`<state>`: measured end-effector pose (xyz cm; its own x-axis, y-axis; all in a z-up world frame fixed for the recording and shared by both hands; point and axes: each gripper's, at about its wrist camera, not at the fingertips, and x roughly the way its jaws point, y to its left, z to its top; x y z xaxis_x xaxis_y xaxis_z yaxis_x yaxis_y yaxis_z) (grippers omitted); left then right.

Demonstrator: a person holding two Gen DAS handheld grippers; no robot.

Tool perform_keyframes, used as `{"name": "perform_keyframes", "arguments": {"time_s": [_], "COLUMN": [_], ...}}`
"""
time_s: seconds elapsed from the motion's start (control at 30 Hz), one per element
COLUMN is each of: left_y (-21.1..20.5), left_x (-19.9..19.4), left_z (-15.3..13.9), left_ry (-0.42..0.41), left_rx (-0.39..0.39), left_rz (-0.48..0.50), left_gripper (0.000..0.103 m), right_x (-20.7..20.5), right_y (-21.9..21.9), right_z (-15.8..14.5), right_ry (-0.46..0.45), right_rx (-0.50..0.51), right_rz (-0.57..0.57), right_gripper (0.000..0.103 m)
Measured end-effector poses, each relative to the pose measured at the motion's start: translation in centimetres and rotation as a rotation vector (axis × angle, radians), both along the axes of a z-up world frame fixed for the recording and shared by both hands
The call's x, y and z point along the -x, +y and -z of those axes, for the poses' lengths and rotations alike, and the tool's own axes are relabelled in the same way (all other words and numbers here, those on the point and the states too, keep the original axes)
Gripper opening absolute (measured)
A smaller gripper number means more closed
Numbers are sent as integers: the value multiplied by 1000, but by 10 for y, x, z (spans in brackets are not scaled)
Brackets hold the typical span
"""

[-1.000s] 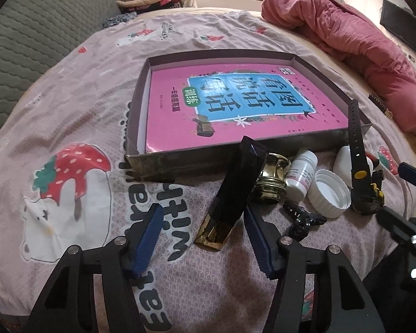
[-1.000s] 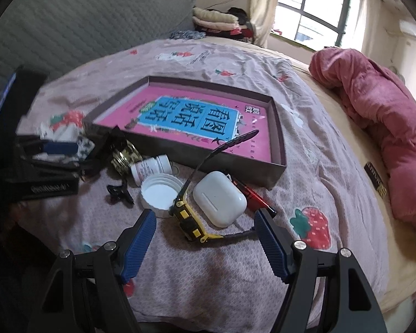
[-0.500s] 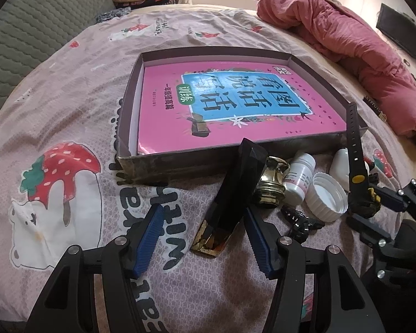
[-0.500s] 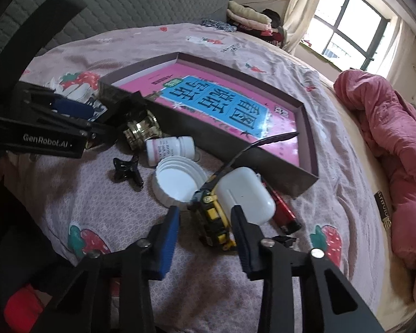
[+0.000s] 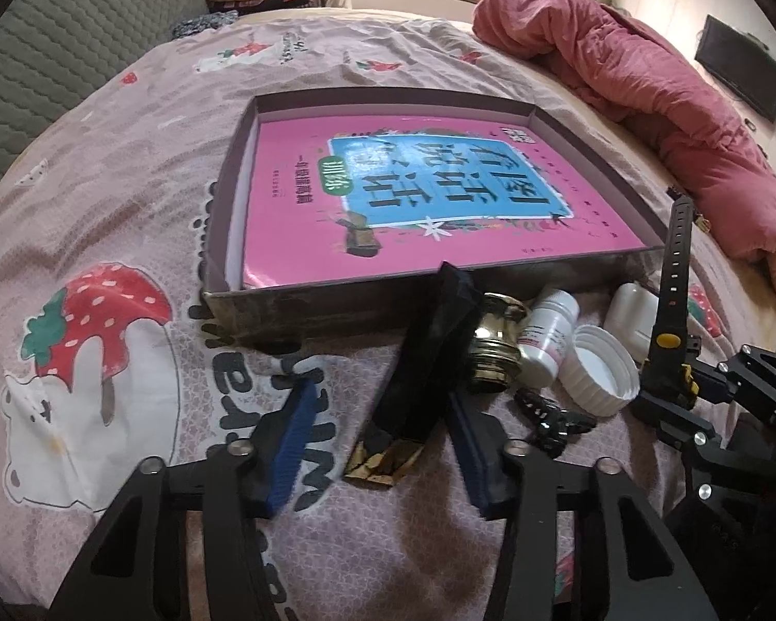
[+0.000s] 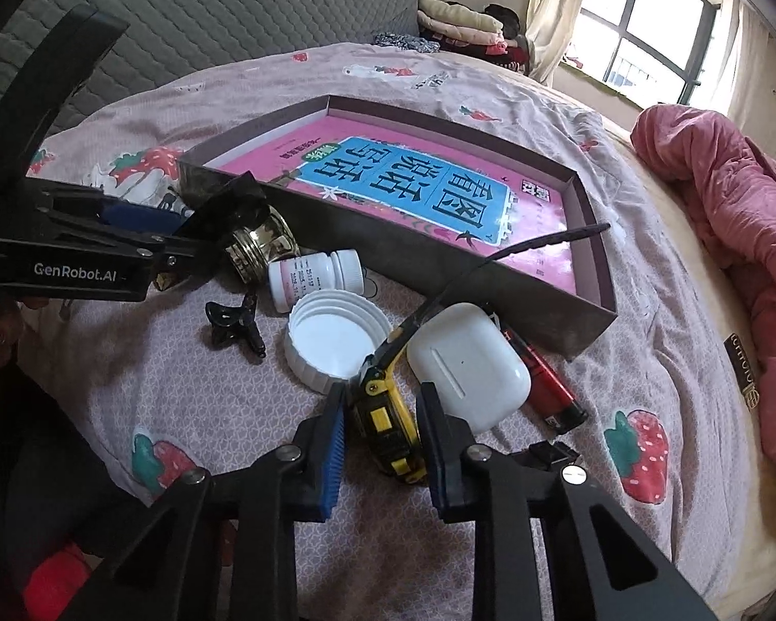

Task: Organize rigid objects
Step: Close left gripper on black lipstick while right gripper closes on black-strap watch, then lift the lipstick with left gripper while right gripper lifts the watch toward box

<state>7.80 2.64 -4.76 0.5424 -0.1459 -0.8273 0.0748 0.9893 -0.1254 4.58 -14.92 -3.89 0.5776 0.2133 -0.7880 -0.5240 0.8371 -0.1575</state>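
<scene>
On the bed (image 5: pixel 129 196), a long black box (image 5: pixel 424 362) is seen leaning on the tray (image 5: pixel 305 310), between the jaws of the left gripper (image 5: pixel 377 445), which are closing but not pressed on it yet. Next come a gold jar (image 5: pixel 494 346), pill bottle (image 5: pixel 548 331), black clip (image 5: pixel 553 416) and white cap (image 5: pixel 597 370). Furthest right, the yellow watch (image 6: pixel 385 414) is being closed on by the right gripper (image 6: pixel 383 440), jaws just beside it; contact can't be told. The white earbud case (image 6: pixel 465 362) is touching it.

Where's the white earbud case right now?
In the right wrist view, the white earbud case lies on the bedspread just right of the yellow watch, beside the red lighter.
</scene>
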Motion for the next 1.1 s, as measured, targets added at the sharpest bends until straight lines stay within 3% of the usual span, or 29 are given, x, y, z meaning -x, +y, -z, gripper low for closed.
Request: {"name": "perform_keyframes", "arguments": {"time_s": [0.13,0.4,1.1], "left_y": [-2,6,14], "left_x": [0,2,16], "left_z": [1,-2,-21], "left_ry": [2,-3,-71], "left_rx": [18,65,113], "left_rz": [17,7,-7], "left_gripper": [34,27,23], "right_x": [2,8,20], "right_y": [-2,-3,-2], "right_z": [-6,-14,-37], "right_ry": [-7,-15,-63], "right_rx": [-25,-45,-107], "right_rz": [9,6,10], "right_gripper": [22,21,18]}}
